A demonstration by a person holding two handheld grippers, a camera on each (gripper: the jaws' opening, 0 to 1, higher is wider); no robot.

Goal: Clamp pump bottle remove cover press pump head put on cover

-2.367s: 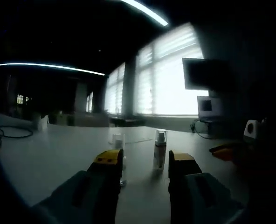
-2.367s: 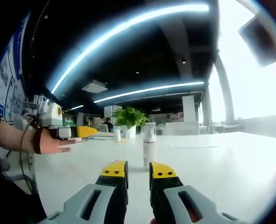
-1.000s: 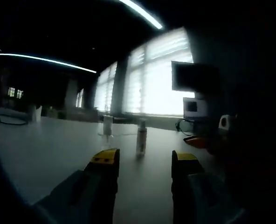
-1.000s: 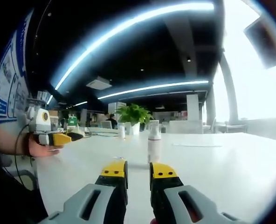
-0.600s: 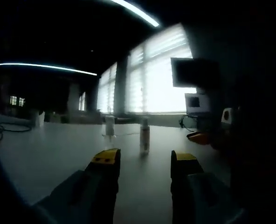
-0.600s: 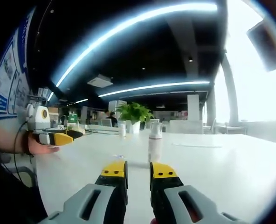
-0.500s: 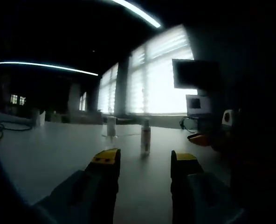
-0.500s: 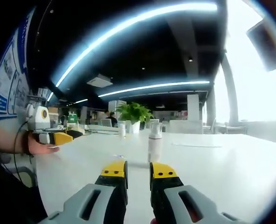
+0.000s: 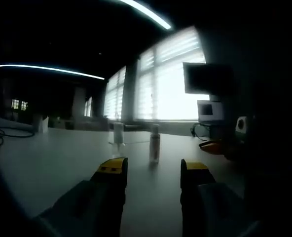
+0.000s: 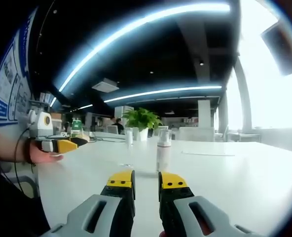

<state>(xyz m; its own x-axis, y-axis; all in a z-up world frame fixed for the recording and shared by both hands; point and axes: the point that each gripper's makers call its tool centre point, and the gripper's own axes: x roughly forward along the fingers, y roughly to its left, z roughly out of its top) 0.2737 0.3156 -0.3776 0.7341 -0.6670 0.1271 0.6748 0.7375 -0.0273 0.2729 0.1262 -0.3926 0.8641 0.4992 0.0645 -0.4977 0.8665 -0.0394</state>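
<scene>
A small white pump bottle (image 10: pixel 163 150) stands upright on the white table (image 10: pixel 235 173), straight ahead of my right gripper (image 10: pixel 146 180). That gripper's yellow-tipped jaws stand close together with nothing between them. In the dim left gripper view the same bottle (image 9: pixel 155 144) stands beyond my left gripper (image 9: pixel 153 170), whose jaws are wide apart and empty. A small clear cap-like piece (image 9: pixel 118 134) stands to the bottle's left, and appears as the clear piece (image 10: pixel 129 137) in the right gripper view. The bottle's top is too small to make out.
A hand holds the left gripper (image 10: pixel 62 144) at the table's left edge. The right gripper's orange tip (image 9: pixel 212 146) shows at the right. A potted plant (image 10: pixel 142 121) stands behind the bottle. A cable (image 9: pixel 8 132) lies far left, and bright windows (image 9: pixel 170 84) are beyond.
Since 2.4 s ago the left gripper has drawn back from the bottle, which now looks smaller and farther off. In the last half second almost nothing has moved.
</scene>
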